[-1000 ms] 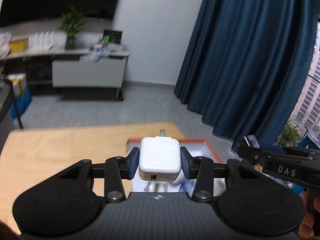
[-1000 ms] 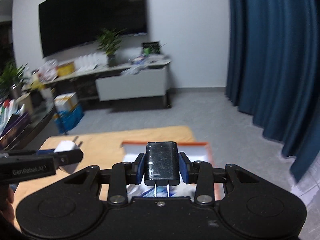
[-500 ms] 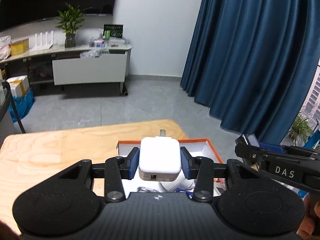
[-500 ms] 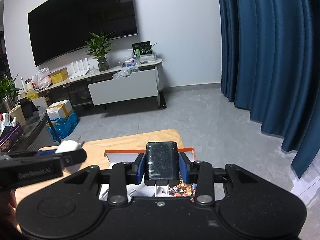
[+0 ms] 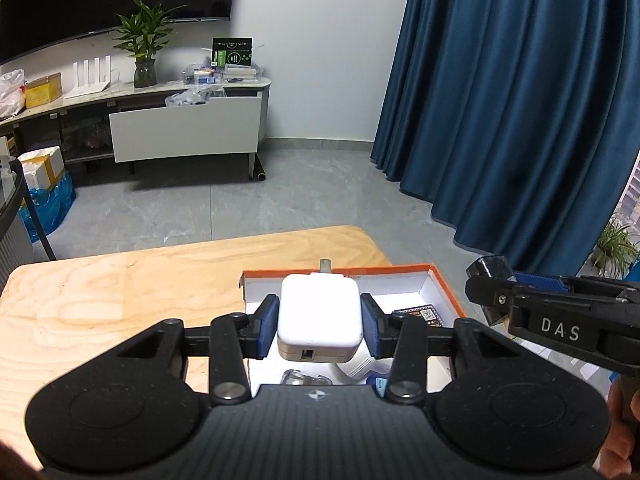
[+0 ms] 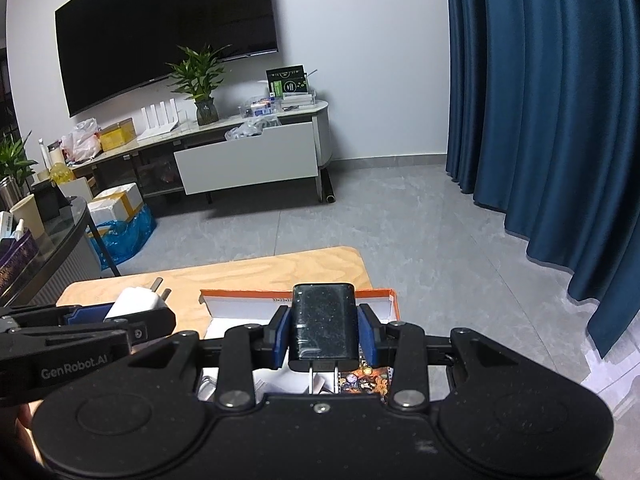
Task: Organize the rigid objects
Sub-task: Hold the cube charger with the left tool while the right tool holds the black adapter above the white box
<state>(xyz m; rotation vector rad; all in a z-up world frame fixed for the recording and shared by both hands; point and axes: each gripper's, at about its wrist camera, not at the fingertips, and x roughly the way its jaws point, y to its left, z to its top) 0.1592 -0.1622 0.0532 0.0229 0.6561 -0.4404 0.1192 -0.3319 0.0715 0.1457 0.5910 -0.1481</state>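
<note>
My left gripper [image 5: 320,326] is shut on a white charger [image 5: 319,314], its blue pads pressing both sides, prongs pointing away. It hangs above an orange-rimmed white box [image 5: 447,289] on the wooden table [image 5: 120,280]. My right gripper [image 6: 323,334] is shut on a black charger [image 6: 323,326] with its prongs toward the camera, over the same box [image 6: 394,300]. Each gripper shows in the other view: the right gripper [image 5: 490,280] at the right edge, the left gripper [image 6: 138,312] with the white charger [image 6: 136,300] at the left.
The box holds several small items, among them a patterned card [image 5: 420,314] and a clear case [image 5: 306,378]. Beyond the table lie grey floor, a TV cabinet [image 6: 248,160], blue curtains [image 5: 520,100] and a dark round table [image 6: 48,248] at left.
Both grippers have moved forward and slightly down over the box, which now shows more of its inside. Both still hold their chargers; little moved in the last half second.
</note>
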